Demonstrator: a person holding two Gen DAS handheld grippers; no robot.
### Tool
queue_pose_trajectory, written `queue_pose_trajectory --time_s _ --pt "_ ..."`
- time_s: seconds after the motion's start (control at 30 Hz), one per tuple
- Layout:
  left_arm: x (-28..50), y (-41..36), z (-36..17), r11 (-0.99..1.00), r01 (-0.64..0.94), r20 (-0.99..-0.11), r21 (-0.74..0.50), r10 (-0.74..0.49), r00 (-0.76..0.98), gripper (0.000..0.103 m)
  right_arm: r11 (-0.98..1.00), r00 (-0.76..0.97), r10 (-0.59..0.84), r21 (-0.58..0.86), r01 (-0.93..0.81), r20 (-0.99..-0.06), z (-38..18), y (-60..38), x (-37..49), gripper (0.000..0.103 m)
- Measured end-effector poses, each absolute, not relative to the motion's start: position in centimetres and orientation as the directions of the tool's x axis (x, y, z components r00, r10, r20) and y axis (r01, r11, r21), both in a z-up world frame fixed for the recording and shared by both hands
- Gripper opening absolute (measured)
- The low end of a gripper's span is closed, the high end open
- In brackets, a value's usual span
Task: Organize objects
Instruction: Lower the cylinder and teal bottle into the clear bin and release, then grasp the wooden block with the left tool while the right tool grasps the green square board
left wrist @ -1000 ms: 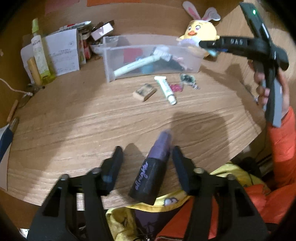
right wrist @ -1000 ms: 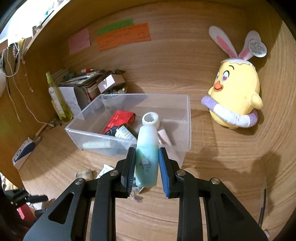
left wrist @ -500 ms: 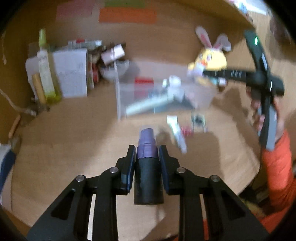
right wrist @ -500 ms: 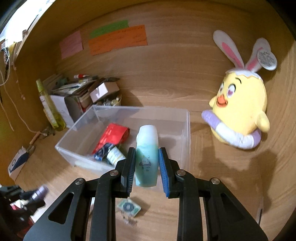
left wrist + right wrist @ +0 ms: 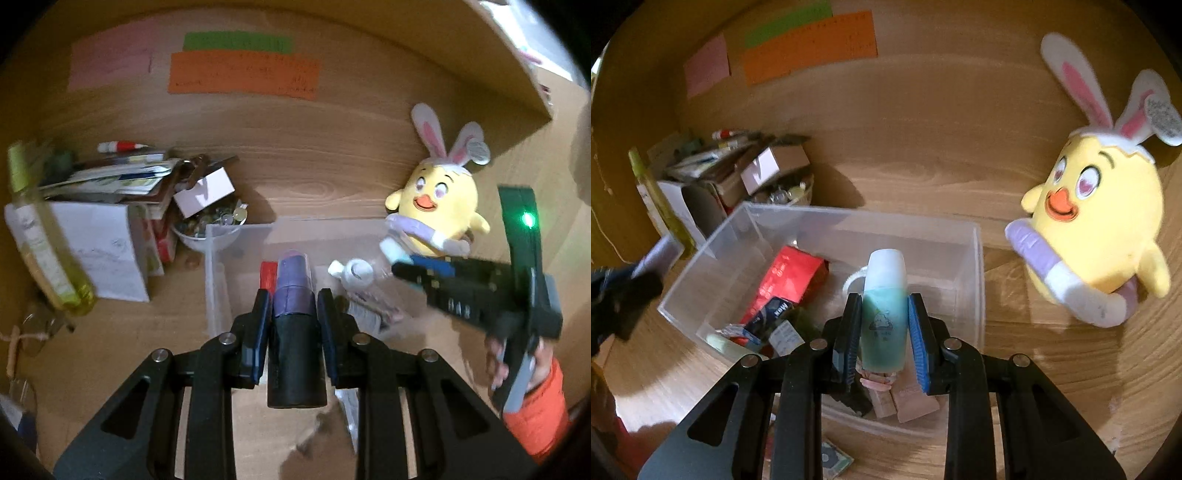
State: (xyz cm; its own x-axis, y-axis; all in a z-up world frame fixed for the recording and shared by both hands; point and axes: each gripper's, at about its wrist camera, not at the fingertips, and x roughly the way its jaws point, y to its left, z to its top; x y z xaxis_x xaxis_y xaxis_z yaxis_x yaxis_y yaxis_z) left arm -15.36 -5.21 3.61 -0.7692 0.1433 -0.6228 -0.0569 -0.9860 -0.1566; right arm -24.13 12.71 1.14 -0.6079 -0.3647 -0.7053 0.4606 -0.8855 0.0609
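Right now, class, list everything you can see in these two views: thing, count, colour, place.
Bin: one, clear, middle of desk.
Red packet: one, in bin.
Teal bottle: one, white cap, in right gripper, over bin.
Purple-black bottle: one, in left gripper, near bin.
Plush chick: one, yellow, bunny ears, right of bin.
Green bottle: one, far left.
Bowl: one, white, behind bin.
Notes: three, pink, green, orange, on wall.
Sleeve: orange, right.
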Motion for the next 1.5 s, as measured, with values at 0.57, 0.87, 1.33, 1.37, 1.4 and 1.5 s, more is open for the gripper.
queue_pose_trajectory --time_s 0.57,0.87,1.33,1.37,1.4,1.5 --pt "-21.8 -4.0 -0.5 -0.990 -0.050 -0.730 -0.135 0.134 -0.670 0.027 -0.881 -0.613 -0.301 -0.033 0.473 -0.731 0.0 11.7 -24.0 0.045" --pt "-17.2 -3.6 2.3 -0.995 -0.059 -0.655 -0.079 0.097 -0.749 0.065 -0.869 -0.640 -0.367 0.003 0.495 -0.675 3.0 13.3 -20.5 0.052" --pt "-10.4 -4.0 0.1 -0.992 -0.093 -0.674 -0.090 0.130 -0.727 0.077 -0.869 -0.605 -0.381 0.047 0.493 -0.699 -0.3 15.0 -14.6 0.063" --pt "-10.0 -3.9 -0.4 -0.992 -0.095 -0.681 -0.085 0.127 -0.721 0.077 -0.871 -0.597 -0.376 0.051 0.488 -0.708 -0.7 15.1 -14.7 0.063" --pt "-9.7 -3.8 -0.8 -0.992 -0.097 -0.688 -0.081 0.126 -0.715 0.077 -0.873 -0.585 -0.373 0.060 0.484 -0.720 -1.3 15.1 -14.9 0.063" --pt "-9.0 -3.5 -2.2 -0.993 -0.101 -0.710 -0.062 0.115 -0.695 0.077 -0.872 -0.540 -0.378 0.093 0.481 -0.752 -2.7 14.8 -15.7 0.063"
